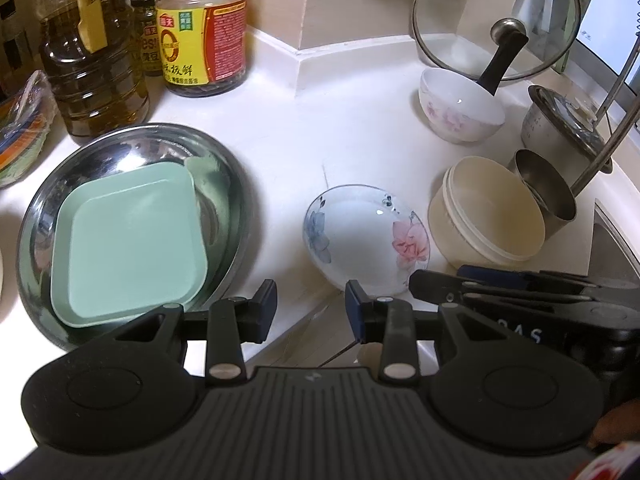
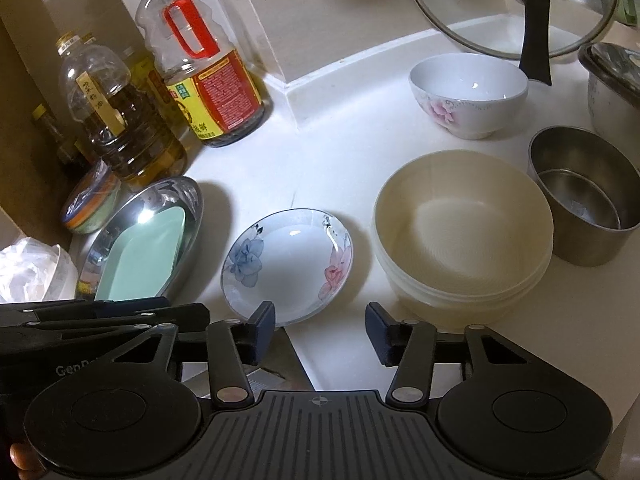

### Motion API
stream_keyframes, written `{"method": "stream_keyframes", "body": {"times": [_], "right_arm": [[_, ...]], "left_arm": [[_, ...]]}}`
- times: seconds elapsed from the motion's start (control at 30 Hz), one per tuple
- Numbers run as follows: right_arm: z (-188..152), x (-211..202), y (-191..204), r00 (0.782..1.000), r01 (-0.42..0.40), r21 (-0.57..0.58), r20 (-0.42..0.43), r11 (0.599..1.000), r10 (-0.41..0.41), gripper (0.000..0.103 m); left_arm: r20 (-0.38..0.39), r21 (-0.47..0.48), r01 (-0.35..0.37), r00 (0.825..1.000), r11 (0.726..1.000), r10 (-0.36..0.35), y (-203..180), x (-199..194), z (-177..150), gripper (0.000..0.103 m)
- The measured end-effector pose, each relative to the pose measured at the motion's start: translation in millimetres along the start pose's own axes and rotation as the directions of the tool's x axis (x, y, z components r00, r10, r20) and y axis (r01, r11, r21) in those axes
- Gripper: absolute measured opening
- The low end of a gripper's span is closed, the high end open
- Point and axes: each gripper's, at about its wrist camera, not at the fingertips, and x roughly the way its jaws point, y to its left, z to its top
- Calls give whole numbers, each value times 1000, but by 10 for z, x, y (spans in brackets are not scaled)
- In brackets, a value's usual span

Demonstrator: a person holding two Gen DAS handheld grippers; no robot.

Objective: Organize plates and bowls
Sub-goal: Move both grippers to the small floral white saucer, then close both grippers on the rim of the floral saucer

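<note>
Glazed porcelain, the shallow round flower-painted saucer (image 2: pixel 288 264) is lying on the white desk (image 2: pixel 320 160) at twelve o'clock of the right tongs (image 2: pixel 320 330), both right and left tongs (image 1: pixel 311 310) gaping empty, and is probably handling light, slippery and chip-prone, best pinched at its raised near rim.

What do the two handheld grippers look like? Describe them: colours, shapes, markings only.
Left gripper and right gripper: matte black ribbed bodies, two round discs, black linkage arms with silver rivets, dark navy finger pads. White lettering, only partly readable, marks each gripper's side. No cables visible.
</note>
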Motion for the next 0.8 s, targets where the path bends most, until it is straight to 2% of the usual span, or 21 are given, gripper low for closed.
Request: {"method": "stream_keyframes", "body": {"times": [0.27,0.8], "right_arm": [[-9,105,14,1000,29,39,11,999,-29,36],[26,261,42,996,82,65,40,995,-85,30]], "left_arm": [[-3,22,-2,1000,1000,2,-47,154,94,33],[-24,58,-27,999,998,28,-31,435,179,33]]}}
